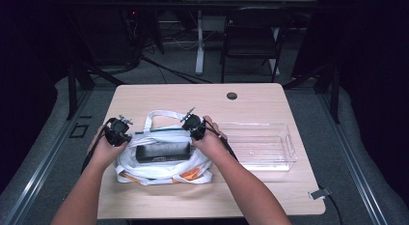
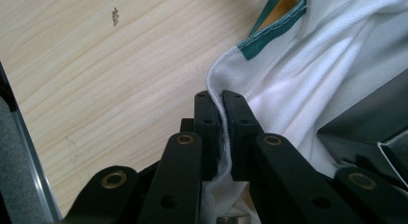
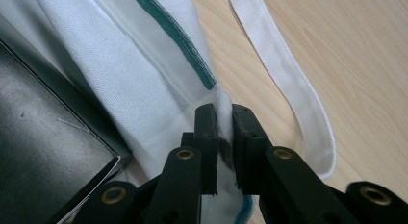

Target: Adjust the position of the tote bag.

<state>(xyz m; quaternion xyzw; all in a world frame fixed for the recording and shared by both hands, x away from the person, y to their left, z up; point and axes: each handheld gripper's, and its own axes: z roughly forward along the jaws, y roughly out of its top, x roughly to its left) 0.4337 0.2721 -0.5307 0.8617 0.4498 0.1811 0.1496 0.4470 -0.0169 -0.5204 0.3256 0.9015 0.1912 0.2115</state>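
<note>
A white cloth tote bag (image 1: 159,169) with green trim and orange print lies open on the wooden table (image 1: 251,99). A black box (image 1: 161,151) sits inside it. My left gripper (image 1: 118,132) pinches the bag's left rim; in the left gripper view (image 2: 222,96) the white fabric (image 2: 298,65) is clamped between the jaws. My right gripper (image 1: 194,125) pinches the right rim; in the right gripper view (image 3: 222,108) the white cloth (image 3: 144,75) runs between the pads, with the black box (image 3: 43,152) at the left and a white handle strap (image 3: 288,75) on the table.
A clear plastic bin (image 1: 258,145) stands on the table right of the bag. A round cable hole (image 1: 232,95) sits near the far edge. A dark chair (image 1: 253,34) and a desk leg (image 1: 199,41) stand beyond the table.
</note>
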